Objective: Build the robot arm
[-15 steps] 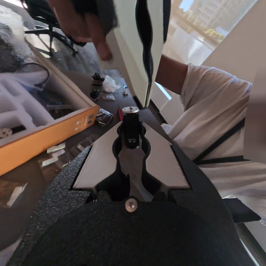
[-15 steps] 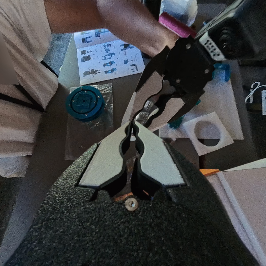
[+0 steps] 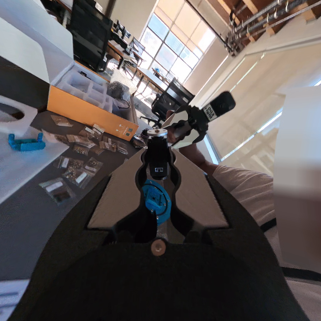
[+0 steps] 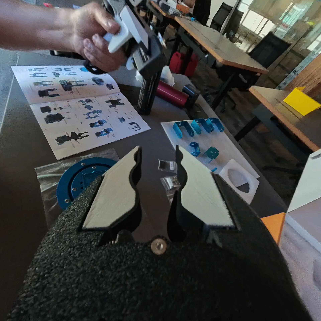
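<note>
Left tool (image 3: 157,152): clenched on a black servo (image 3: 157,160). The servo stands between the two fingers, its silver disc (image 3: 157,132) on top, raised above the bench (image 3: 31,217).
Under the servo: a blue round plate (image 3: 156,199) shows through the gap between the fingers.
Left of it: an orange box (image 3: 90,112) with white foam, many small bags (image 3: 78,166) of parts, and a blue bracket (image 3: 26,143) on a white sheet.
Right tool (image 4: 158,151): released, the fingers well apart, nothing between them. It hangs above the bench (image 4: 22,173).
Near the right tool: manual (image 4: 78,107) lying open at the left, blue round plate (image 4: 76,180) on a clear bag just beside the left finger, two small bags (image 4: 169,173) between the fingers' tips, blue brackets (image 4: 198,126) on a white sheet at the right.
Hand (image 4: 93,38): it holds the left tool's handle, up at the left.
</note>
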{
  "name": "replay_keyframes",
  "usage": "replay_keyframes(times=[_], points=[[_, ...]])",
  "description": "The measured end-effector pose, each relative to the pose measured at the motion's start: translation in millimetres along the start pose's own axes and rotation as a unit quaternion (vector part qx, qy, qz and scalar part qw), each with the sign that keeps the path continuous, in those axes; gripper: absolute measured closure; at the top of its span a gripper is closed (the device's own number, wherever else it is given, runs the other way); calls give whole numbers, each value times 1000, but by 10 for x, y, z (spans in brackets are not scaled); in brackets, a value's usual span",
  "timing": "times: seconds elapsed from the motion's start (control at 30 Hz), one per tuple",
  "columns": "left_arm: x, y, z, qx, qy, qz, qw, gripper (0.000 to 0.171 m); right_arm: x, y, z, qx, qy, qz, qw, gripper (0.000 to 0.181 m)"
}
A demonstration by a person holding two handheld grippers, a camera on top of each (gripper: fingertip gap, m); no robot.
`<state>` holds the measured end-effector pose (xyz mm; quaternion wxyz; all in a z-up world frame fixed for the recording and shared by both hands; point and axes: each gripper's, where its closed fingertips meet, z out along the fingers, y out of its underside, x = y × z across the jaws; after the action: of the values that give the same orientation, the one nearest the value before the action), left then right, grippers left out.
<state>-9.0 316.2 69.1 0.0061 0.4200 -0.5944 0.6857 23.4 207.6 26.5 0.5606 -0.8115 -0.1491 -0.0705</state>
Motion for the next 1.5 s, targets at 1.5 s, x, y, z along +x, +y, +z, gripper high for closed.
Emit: replay_keyframes(times=[1.5], points=[[-252,1689,-3243,307,-424,-30,852,151,447,1279,173,-20,188,95,977,156]])
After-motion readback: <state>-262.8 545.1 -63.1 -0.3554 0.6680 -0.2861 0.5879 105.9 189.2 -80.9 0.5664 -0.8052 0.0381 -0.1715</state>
